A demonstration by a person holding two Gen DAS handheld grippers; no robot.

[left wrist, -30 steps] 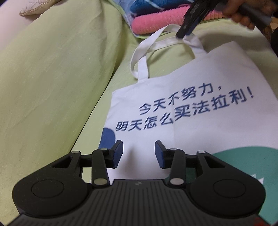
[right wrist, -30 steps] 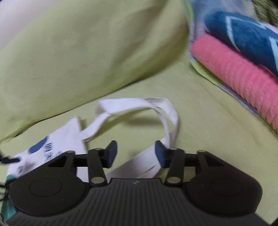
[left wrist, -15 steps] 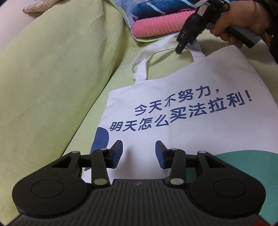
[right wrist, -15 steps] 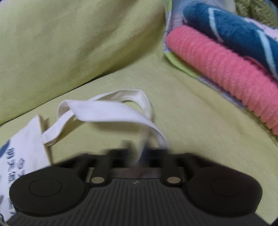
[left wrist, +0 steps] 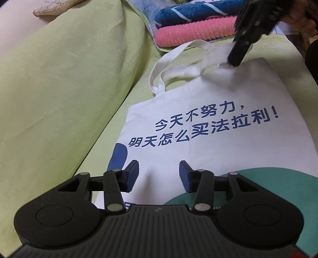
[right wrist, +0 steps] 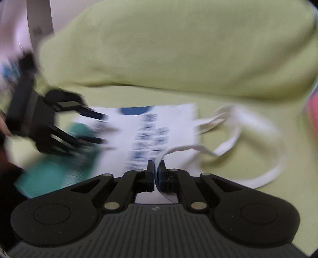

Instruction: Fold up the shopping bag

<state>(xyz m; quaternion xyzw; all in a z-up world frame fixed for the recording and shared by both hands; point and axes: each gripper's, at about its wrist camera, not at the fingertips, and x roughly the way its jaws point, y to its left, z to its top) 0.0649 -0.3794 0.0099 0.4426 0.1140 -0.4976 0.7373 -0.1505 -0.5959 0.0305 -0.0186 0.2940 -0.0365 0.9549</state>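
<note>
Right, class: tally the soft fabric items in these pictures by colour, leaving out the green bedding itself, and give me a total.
White: 1, the shopping bag, its handle clamped in the right hand-held gripper.
Pink: 1, the folded pink towel.
Dark blue with pale stripes: 1, the folded blue towel stacked on the pink one.
Total: 3
</note>
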